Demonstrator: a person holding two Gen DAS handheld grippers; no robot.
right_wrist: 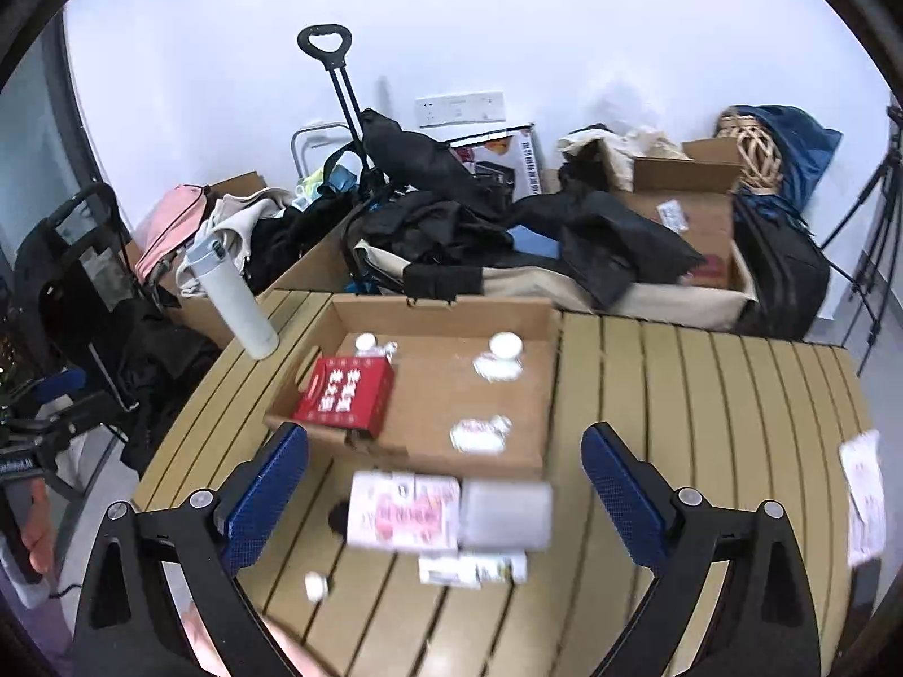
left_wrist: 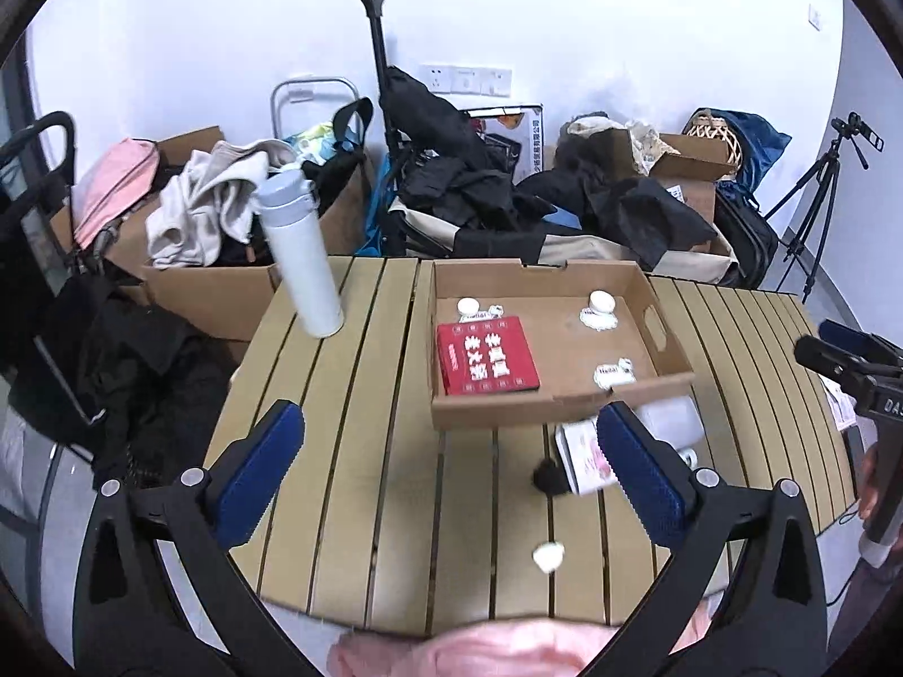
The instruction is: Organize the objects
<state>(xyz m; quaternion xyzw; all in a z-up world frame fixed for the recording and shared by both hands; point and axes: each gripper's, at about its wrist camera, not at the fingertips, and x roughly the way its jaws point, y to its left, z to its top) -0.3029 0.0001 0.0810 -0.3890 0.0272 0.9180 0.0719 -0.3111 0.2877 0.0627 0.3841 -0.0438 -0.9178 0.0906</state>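
A shallow cardboard tray (left_wrist: 666, 333) (right_wrist: 316, 361) sits on the slatted table and holds a red box (left_wrist: 486, 357) (right_wrist: 344, 392) and three small white bottles (left_wrist: 599, 307) (right_wrist: 499, 361). A white bottle with a pink label (left_wrist: 587, 454) (right_wrist: 403, 510) lies on the table in front of the tray, beside a small flat box (right_wrist: 474, 568) and a small white cap (left_wrist: 548, 555) (right_wrist: 316, 585). My left gripper (left_wrist: 451, 468) is open and empty above the table. My right gripper (right_wrist: 446, 485) is open over the lying bottle, touching nothing.
A tall white flask (left_wrist: 299, 254) (right_wrist: 234, 296) stands at the table's far left. A paper sheet (right_wrist: 863, 496) lies at the table's right edge. Boxes, bags and clothes (left_wrist: 480, 186) crowd the floor behind the table. A tripod (left_wrist: 818, 197) stands at the right.
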